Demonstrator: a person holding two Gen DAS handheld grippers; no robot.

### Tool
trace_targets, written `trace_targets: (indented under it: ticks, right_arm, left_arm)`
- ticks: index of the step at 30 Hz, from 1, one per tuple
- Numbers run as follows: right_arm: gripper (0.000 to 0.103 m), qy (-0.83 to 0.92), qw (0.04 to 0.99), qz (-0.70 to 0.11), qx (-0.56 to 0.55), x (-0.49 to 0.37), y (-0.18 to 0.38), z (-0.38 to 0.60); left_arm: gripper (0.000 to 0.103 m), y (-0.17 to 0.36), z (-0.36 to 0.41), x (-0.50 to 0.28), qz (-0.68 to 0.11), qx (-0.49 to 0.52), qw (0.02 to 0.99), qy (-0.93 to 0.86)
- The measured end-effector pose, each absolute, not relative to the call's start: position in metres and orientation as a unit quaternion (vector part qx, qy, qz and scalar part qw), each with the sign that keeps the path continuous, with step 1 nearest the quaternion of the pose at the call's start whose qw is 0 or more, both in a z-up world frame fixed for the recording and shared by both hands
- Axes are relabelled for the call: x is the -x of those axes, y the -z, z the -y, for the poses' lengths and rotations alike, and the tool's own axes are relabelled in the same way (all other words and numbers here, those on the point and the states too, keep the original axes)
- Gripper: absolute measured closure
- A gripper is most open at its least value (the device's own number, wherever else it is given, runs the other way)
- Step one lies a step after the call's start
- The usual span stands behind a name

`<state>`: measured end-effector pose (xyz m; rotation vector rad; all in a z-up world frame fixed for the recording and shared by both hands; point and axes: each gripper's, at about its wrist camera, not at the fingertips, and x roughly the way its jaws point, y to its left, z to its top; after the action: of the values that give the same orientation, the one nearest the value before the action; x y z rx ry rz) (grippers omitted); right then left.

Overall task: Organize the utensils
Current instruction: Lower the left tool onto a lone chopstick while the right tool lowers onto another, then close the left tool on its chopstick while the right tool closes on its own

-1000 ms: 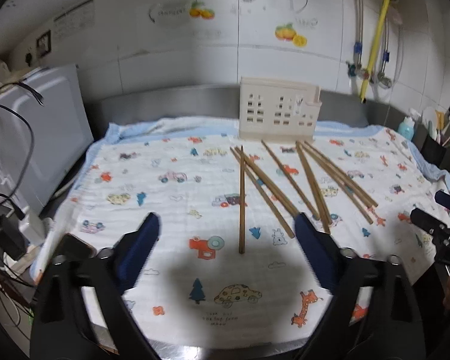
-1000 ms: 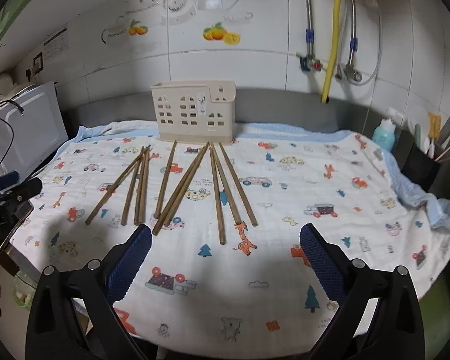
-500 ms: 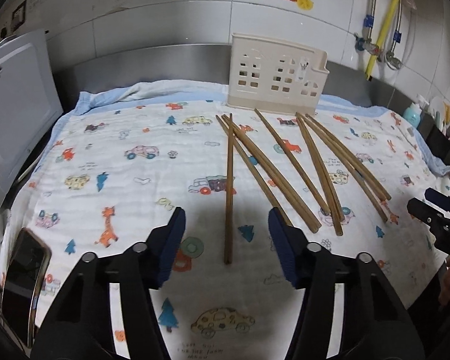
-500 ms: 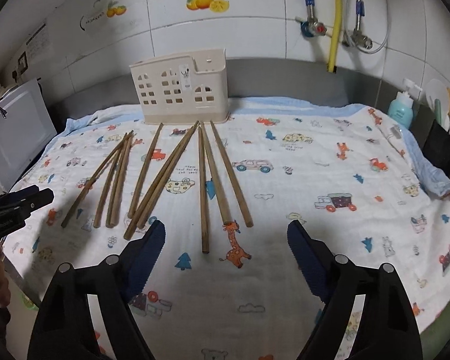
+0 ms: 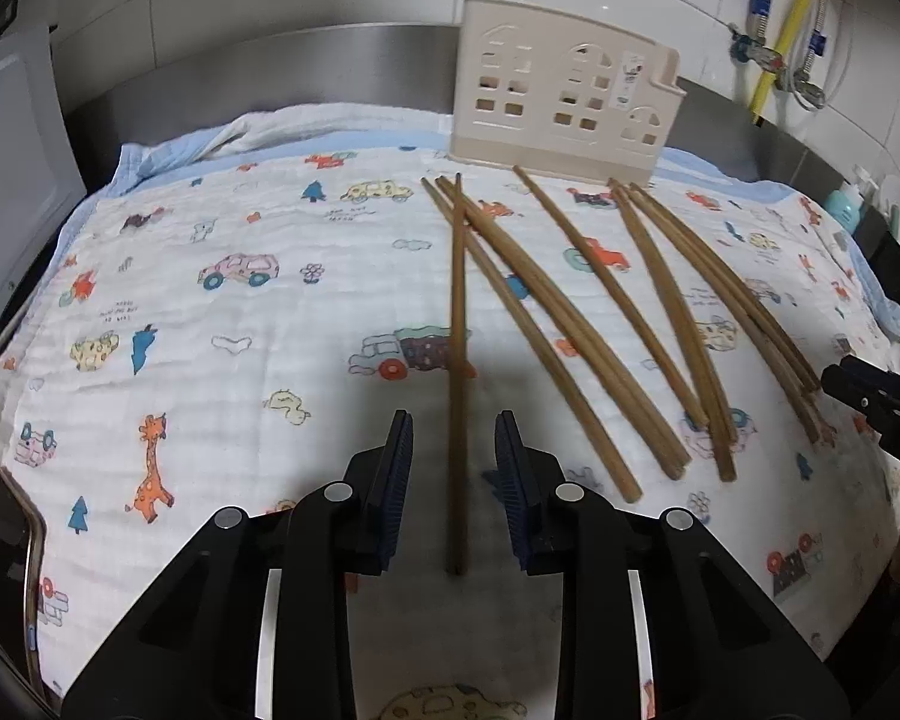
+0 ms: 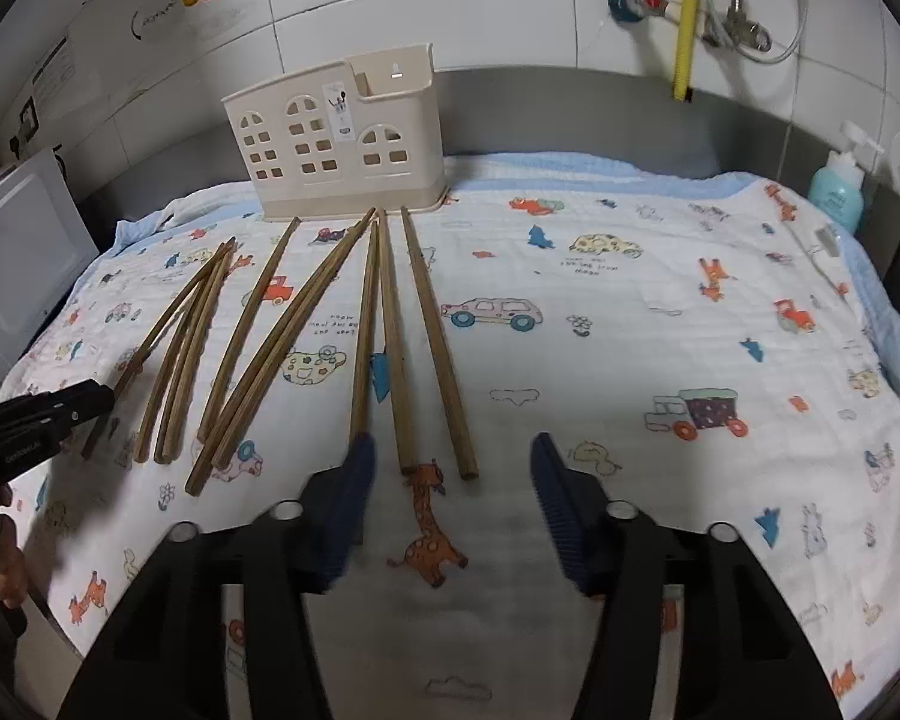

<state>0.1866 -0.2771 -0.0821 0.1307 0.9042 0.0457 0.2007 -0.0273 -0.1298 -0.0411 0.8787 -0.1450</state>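
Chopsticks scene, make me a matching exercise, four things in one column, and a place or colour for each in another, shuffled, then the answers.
Things:
1. utensil holder
2. pipe
3. phone
4. soap bottle

Descriptions:
A. yellow, on the tiled wall
B. teal, at the cloth's right edge
C. beige, at the back of the cloth
D. dark, at the cloth's near left edge

Pairs: 1-C, 2-A, 3-D, 4-B
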Motion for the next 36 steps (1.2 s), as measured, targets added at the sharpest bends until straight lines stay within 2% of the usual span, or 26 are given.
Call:
trace_targets:
  ticks: [9, 20, 29, 36]
  right_arm:
    - [0.077, -0.031, 0.893, -0.446, -0.062, -0.200, 0.085, 0.281]
    - [0.093, -0.038, 0.883, -0.466, -0.039, -0.207, 0.095, 0.272]
    - [0.094, -0.034, 0.883, -0.467, -0.034, -0.209, 0.097, 0.272]
    - [0.094, -0.030, 0.883, -0.466, -0.036, -0.210, 0.097, 0.271]
  left_arm:
    - [0.075, 0.134, 0.022, -0.204, -0.437, 0.034, 0.896, 0.076]
    - [0.075, 0.136, 0.024, -0.202, -0.439, 0.036, 0.894, 0.081]
    - [0.075, 0.138, 0.030, -0.205, -0.436, 0.024, 0.896, 0.079]
    - [0.094, 0.139, 0.039, -0.207, -0.433, -0.012, 0.899, 0.062]
